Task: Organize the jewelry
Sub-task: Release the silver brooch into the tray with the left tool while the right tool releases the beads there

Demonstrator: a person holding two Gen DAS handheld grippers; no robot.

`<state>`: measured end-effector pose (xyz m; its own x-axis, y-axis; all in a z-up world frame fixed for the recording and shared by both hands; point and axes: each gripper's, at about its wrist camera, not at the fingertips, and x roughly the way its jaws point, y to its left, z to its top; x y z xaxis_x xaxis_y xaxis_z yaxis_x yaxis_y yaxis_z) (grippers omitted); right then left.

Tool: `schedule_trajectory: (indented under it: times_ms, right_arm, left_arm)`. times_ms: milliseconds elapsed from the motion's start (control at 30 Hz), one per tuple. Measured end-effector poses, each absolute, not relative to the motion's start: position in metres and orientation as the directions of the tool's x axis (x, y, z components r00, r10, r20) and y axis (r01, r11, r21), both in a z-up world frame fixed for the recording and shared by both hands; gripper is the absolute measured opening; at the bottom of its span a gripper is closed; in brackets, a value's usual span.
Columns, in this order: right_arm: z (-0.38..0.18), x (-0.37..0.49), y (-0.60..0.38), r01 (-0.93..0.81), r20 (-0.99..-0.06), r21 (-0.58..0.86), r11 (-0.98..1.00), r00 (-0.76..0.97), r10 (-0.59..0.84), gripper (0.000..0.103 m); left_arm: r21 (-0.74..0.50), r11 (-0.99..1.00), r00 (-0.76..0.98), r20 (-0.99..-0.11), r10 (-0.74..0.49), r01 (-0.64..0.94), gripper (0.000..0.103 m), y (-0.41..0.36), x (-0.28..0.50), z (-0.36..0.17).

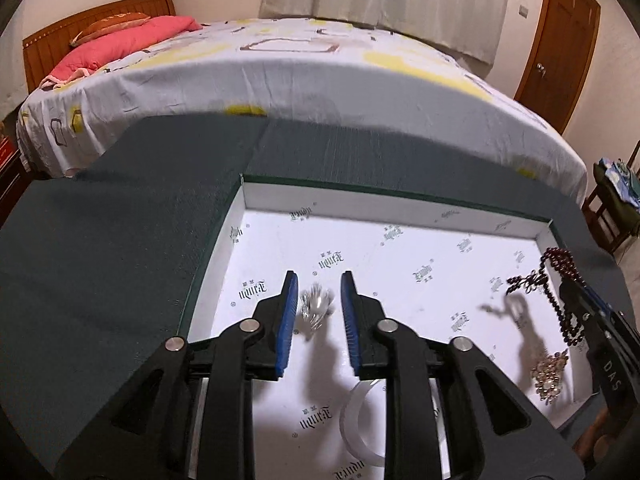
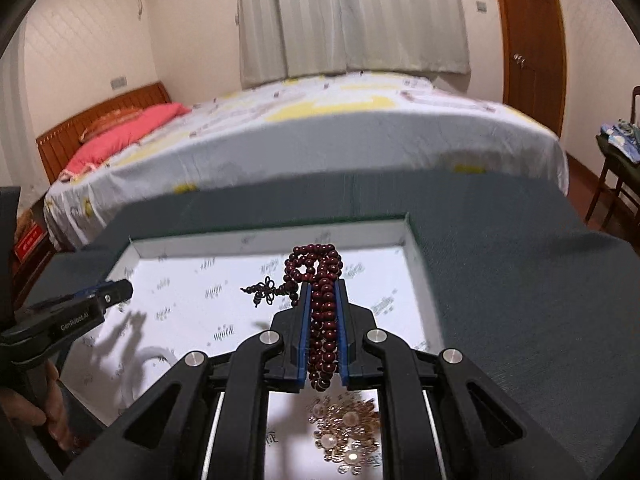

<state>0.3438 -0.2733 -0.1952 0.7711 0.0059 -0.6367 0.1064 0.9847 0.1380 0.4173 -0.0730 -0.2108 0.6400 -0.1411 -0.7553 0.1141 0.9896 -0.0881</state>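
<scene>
A shallow white box lined with printed paper sits on a dark green cloth. My left gripper is open above the box, its jaws either side of a small silver, clear-stone piece that looks blurred. My right gripper is shut on a dark red bead bracelet and holds it above the box; the beads and their knotted tassel also show in the left wrist view. A gold and pearl piece lies in the box below the right gripper.
A clear bangle lies in the box near the front. The green cloth covers the surface around the box. A bed stands just behind. A wooden chair stands at the right.
</scene>
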Motion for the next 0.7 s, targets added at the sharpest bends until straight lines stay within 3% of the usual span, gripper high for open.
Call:
schedule_trajectory:
  times_ms: [133, 167, 233, 267, 300, 333, 433, 700]
  right_arm:
    - [-0.206, 0.349, -0.271, 0.114, -0.674, 0.116, 0.987, 0.739, -0.006, 0.012]
    - [-0.208, 0.349, -0.272, 0.117, -0.681, 0.116, 0.986, 0.733, -0.007, 0.013]
    - [-0.209, 0.351, -0.273, 0.116, -0.688, 0.123, 0.986, 0.725, 0.001, 0.016]
    - [-0.209, 0.350, -0.274, 0.117, -0.689, 0.126, 0.985, 0.725, 0.001, 0.032]
    - [-0.209, 0.350, -0.274, 0.122, -0.688, 0.127, 0.984, 0.726, -0.001, 0.056]
    - [-0.207, 0.348, -0.275, 0.131, -0.680, 0.127, 0.983, 0.733, -0.010, 0.063]
    - [-0.202, 0.346, -0.273, 0.123, -0.665, 0.117, 0.985, 0.746, -0.014, 0.065]
    - [-0.177, 0.318, -0.272, 0.118, -0.591, 0.120, 0.986, 0.807, -0.025, 0.065]
  left_arm:
    - [-0.082, 0.990, 0.629, -0.765, -0.138, 0.118, 0.032, -0.074, 0.420, -0.215]
    - [-0.081, 0.990, 0.627, -0.767, -0.137, 0.117, 0.046, -0.074, 0.420, -0.216]
    - [-0.085, 0.990, 0.637, -0.759, -0.136, 0.111, 0.061, -0.073, 0.420, -0.216]
    - [-0.088, 0.990, 0.641, -0.755, -0.140, 0.112, 0.061, -0.073, 0.419, -0.215]
    - [-0.087, 0.989, 0.643, -0.753, -0.141, 0.116, 0.061, -0.074, 0.419, -0.215]
    - [-0.083, 0.989, 0.644, -0.752, -0.142, 0.121, 0.063, -0.074, 0.419, -0.215]
    - [-0.090, 0.987, 0.640, -0.753, -0.154, 0.132, 0.070, -0.075, 0.417, -0.214]
    - [-0.091, 0.988, 0.712, -0.685, -0.153, 0.125, 0.071, -0.059, 0.382, -0.185]
